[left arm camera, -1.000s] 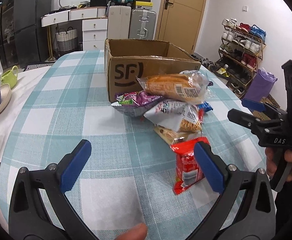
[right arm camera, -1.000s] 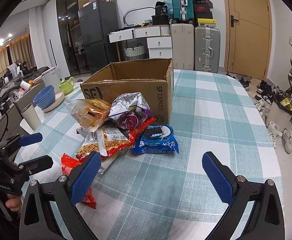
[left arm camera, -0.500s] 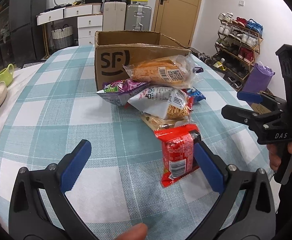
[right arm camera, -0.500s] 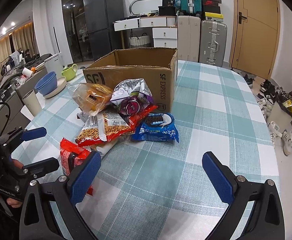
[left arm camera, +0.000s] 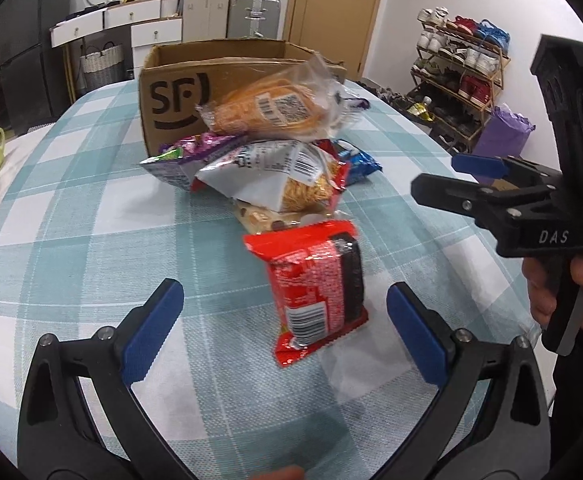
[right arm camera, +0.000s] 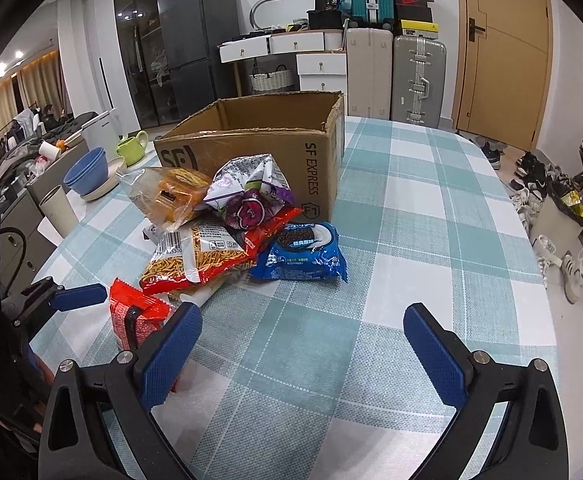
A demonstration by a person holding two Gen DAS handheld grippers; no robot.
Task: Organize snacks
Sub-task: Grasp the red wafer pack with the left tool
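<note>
Red packet: lying on the checked tablecloth, nearest piece of the snack heap sitting before the open cardboard box.
Left gripper: gaping wide, bracketing the packet, holding nothing.
Right gripper: also spreading open, empty.
Risk: slick wrapper is likely sliding or crumpling under the pads; nudging may be toppling the heap.
Hidden: box interior; item under the noodle bag; packet half covered in the right view.

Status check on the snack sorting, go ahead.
Left gripper open, lined up on red packet. Right gripper open, empty. Cardboard box open behind snack pile. Path clear.
</note>
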